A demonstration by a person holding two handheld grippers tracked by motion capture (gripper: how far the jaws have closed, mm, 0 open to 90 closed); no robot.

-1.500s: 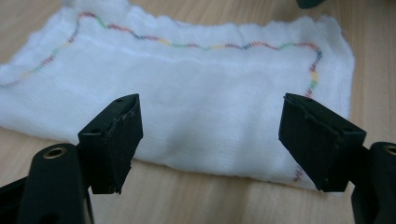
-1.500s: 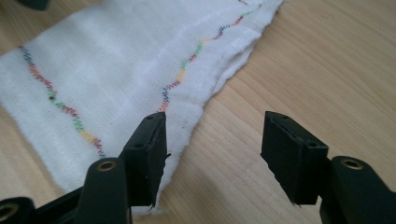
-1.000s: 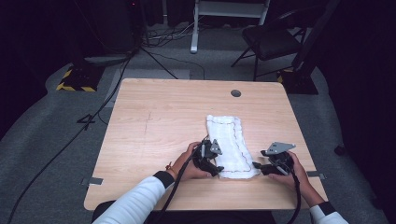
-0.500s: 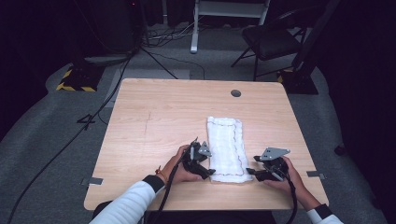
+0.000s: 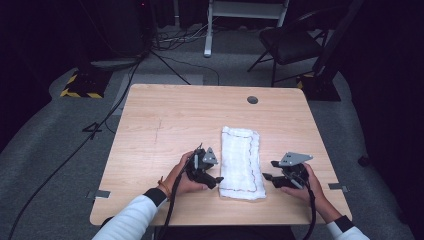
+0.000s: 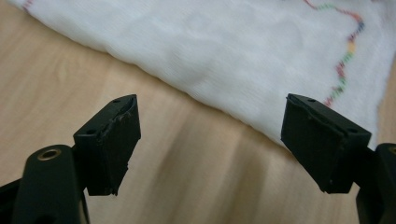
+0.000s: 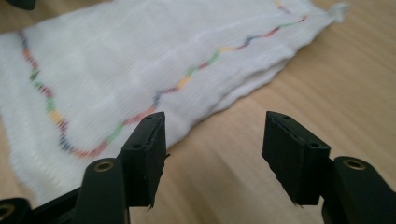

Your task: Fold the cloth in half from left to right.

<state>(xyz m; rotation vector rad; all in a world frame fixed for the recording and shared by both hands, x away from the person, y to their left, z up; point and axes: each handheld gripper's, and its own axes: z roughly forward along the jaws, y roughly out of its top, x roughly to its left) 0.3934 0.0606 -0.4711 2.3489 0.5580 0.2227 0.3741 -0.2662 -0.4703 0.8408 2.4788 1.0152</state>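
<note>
A folded white towel with a wavy multicoloured stitched line lies on the wooden table, right of centre and near the front edge. My left gripper rests just off the towel's left side with its jaws pointing at it. In the left gripper view this gripper is open with bare wood between its jaws, which have just widened a little; the towel lies just beyond them. My right gripper stands just off the towel's right side. In the right gripper view it is open and has narrowed slightly. Nothing lies between its jaws, and the towel is ahead and to the left.
A round cable hole sits in the table's far right part. Grey tape tabs mark the front corners. Beyond the table stand a dark chair and a white stand, with cables across the floor.
My left gripper has drawn back leftwards from over the towel's left edge onto bare wood. The right gripper has hardly shifted. The towel lies as before.
</note>
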